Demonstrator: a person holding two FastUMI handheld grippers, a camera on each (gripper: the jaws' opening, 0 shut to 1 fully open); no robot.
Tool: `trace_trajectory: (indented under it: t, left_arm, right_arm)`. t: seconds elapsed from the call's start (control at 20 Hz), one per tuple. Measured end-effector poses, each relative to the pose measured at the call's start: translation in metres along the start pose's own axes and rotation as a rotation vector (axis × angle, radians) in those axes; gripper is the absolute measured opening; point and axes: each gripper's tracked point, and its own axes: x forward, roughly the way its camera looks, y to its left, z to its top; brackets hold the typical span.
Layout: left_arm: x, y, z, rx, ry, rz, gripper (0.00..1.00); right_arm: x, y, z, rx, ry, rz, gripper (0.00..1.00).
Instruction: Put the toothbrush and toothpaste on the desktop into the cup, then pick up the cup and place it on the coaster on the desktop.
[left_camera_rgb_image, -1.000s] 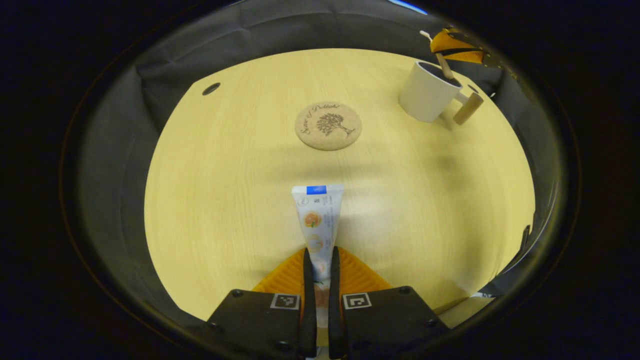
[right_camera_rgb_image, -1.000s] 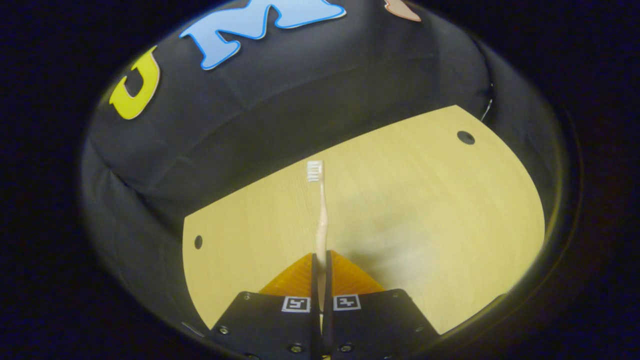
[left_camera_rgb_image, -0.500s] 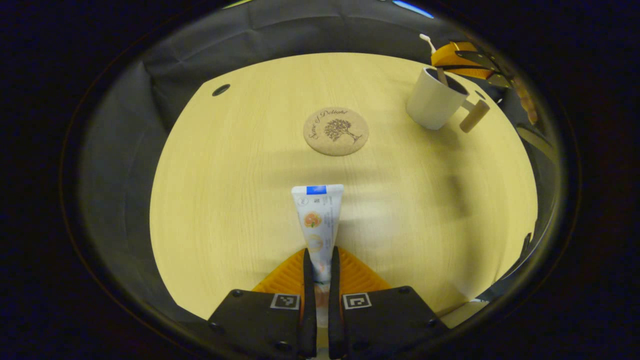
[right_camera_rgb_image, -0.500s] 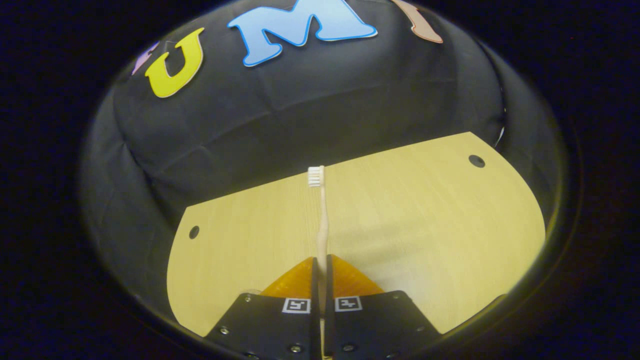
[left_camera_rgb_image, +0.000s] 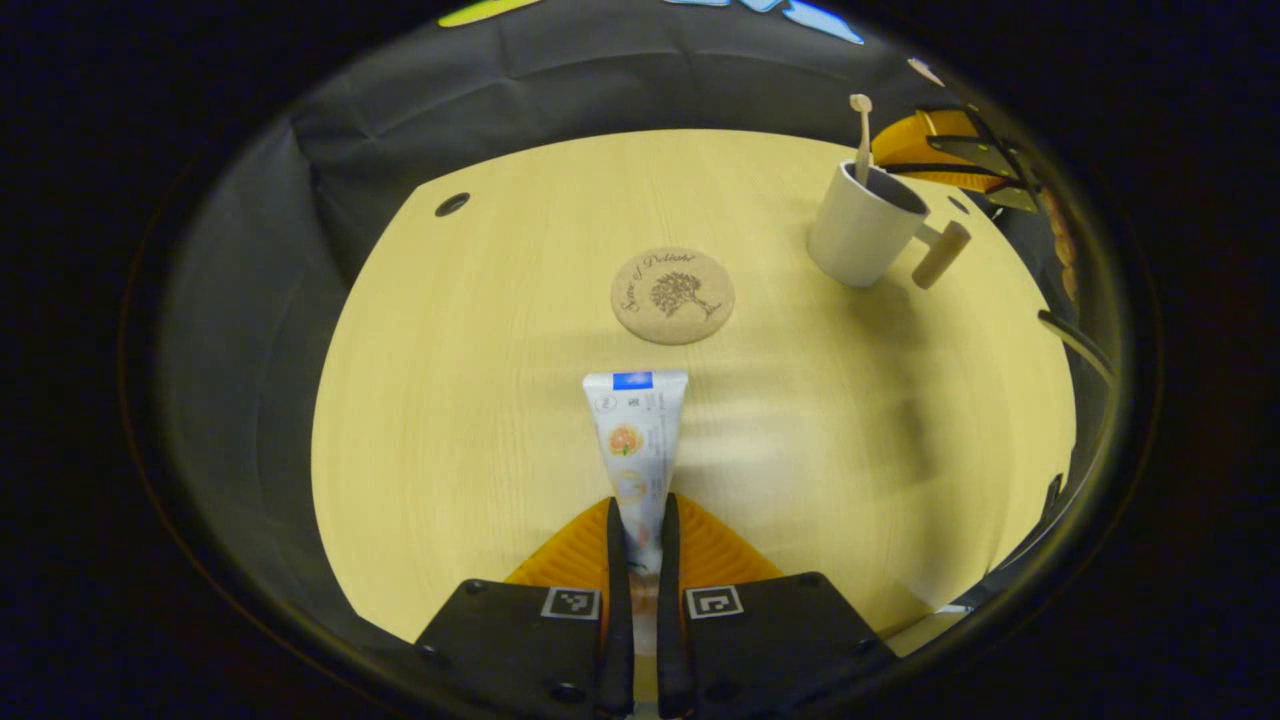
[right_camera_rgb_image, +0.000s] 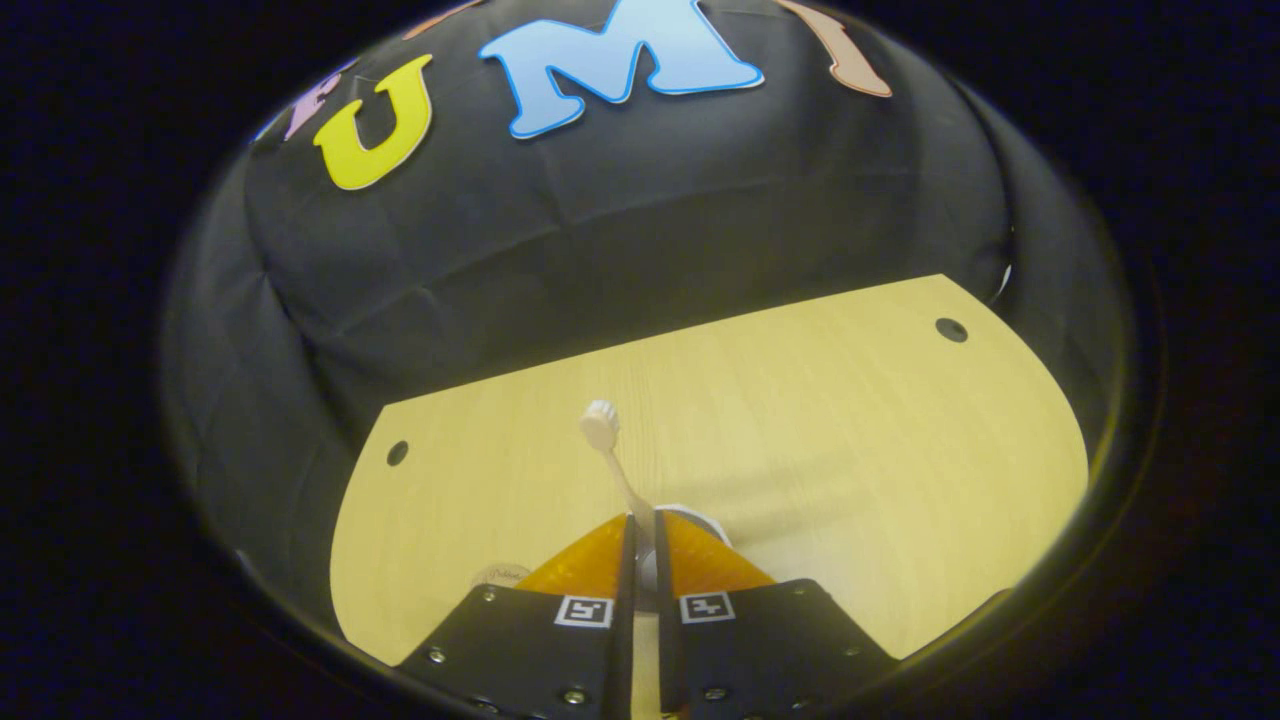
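My left gripper (left_camera_rgb_image: 640, 505) is shut on the lower end of a white toothpaste tube (left_camera_rgb_image: 637, 430), held above the wooden desktop (left_camera_rgb_image: 480, 400). Beyond it lies the round cork coaster (left_camera_rgb_image: 672, 296). The white cup (left_camera_rgb_image: 860, 240) with a wooden handle stands at the far right, and the toothbrush (left_camera_rgb_image: 861, 135) leans inside it, head up. In the right gripper view my right gripper (right_camera_rgb_image: 640, 525) sits just over the cup's rim (right_camera_rgb_image: 692, 517). Its fingers are slightly apart, and the toothbrush (right_camera_rgb_image: 605, 440) tilts left, away from them. From the left gripper view, the right gripper (left_camera_rgb_image: 940, 150) hovers just behind the cup.
Black cloth walls close in the desktop on the far and left sides. Small dark holes (left_camera_rgb_image: 452, 204) mark the desktop's corners. An edge of the coaster (right_camera_rgb_image: 500, 575) peeks out left of my right gripper. Bare wood stretches between toothpaste, coaster and cup.
The toothbrush went down into the cup and now leans free of the right fingers, which have parted slightly. The left gripper drew back a little, still holding the toothpaste.
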Motion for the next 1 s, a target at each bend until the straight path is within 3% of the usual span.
trace_trajectory:
  t: [0.4,0.45,0.65,0.7,0.95,1.0]
  left_arm:
    - [-0.006,-0.024,0.068,-0.008,-0.111,-0.065,0.17]
    - [-0.006,-0.029,0.08,-0.002,-0.13,-0.078,0.17]
    - [-0.012,-0.062,0.127,0.04,-0.228,-0.145,0.17]
    - [-0.013,-0.071,0.138,0.06,-0.253,-0.159,0.17]
    - [-0.025,-0.111,0.185,0.098,-0.334,-0.201,0.17]
    - [-0.026,-0.119,0.193,0.089,-0.345,-0.213,0.17]
  right_arm:
    - [-0.034,-0.026,-0.019,0.013,0.001,-0.023,0.14]
    - [-0.038,-0.032,-0.023,0.018,0.004,-0.033,0.1]
    - [-0.061,-0.054,-0.036,0.035,0.01,-0.059,0.1]
    - [-0.067,-0.06,-0.039,0.036,0.011,-0.067,0.14]
    - [-0.091,-0.095,-0.056,0.054,0.021,-0.113,0.14]
    - [-0.096,-0.102,-0.058,0.059,0.023,-0.121,0.1]
